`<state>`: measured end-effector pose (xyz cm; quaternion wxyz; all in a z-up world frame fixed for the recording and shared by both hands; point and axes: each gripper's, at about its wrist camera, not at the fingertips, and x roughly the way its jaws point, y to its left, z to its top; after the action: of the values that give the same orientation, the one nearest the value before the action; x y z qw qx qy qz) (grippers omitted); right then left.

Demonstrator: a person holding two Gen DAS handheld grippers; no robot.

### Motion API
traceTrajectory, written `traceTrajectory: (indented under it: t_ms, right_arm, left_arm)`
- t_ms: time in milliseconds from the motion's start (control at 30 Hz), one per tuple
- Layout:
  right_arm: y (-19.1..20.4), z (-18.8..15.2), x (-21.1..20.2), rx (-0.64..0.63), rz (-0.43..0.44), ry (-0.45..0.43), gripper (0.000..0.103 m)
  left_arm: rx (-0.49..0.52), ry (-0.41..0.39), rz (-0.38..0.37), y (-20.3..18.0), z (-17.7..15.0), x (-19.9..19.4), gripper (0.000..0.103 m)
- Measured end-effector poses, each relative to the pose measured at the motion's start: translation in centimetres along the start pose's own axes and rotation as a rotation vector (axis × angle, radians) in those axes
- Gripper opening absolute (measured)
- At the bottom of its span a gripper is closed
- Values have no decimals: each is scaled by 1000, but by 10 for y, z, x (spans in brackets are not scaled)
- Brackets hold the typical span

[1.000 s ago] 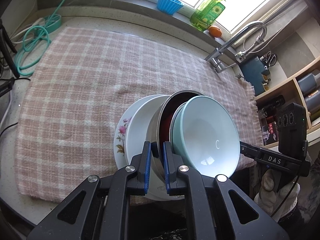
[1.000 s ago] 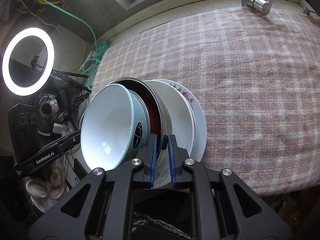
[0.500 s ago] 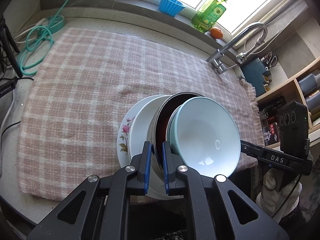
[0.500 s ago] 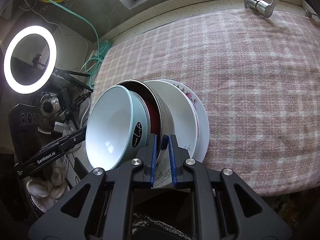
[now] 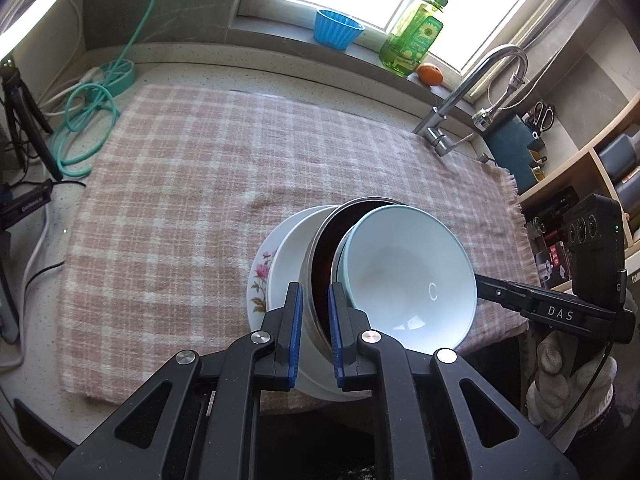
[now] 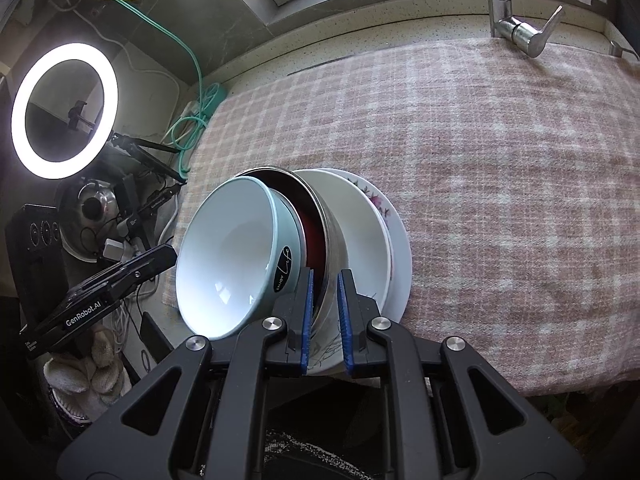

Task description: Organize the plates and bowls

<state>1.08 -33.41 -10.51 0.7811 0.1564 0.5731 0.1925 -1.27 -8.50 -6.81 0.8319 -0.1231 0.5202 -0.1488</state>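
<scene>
A stack of dishes is held tilted over the near edge of the pink checked cloth. It has a floral plate, a white plate, a steel bowl with a dark red inside and a pale blue bowl. My left gripper is shut on the steel bowl's rim. My right gripper is shut on the opposite rim of the same bowl.
A faucet stands at the far right of the counter. A blue cup, a green soap bottle and an orange sit on the sill. Teal hose and cables lie left. A ring light stands left.
Both grippers have drawn back and risen with the stack, so more of the cloth and the window shows. The grips have not changed.
</scene>
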Motion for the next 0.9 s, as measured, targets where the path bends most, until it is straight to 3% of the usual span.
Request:
traceTrajectory:
  t_ms: [333, 433, 533, 567, 600, 667, 733, 800, 900]
  right_arm:
    - [4, -6, -22, -58, -54, -58, 17]
    - [4, -8, -30, -68, -71, -84, 27]
    - [6, -11, -39, -88, -97, -111, 27]
    - [7, -13, -41, -96, -106, -120, 27]
    - [8, -14, -44, -105, -115, -129, 30]
    - [12, -18, -51, -129, -131, -159, 50]
    - [16, -23, -60, -151, -141, -205, 77]
    - [20, -27, -67, -168, -159, -247, 84]
    - [23, -29, -73, -173, -174, -276, 90]
  left_arm:
    - [30, -40, 56, -1, -7, -14, 12]
    - [46, -60, 85, -3, -9, -21, 20]
    - [68, -89, 115, -7, -11, -29, 22]
    - [73, -97, 122, -9, -12, -32, 29]
    - [75, -106, 126, -11, -13, -34, 38]
    - [83, -130, 132, -14, -14, -41, 44]
    - [94, -148, 145, -19, -16, -46, 52]
    - [92, -165, 149, -21, -17, -50, 72]
    - [89, -174, 149, -24, -17, -53, 72]
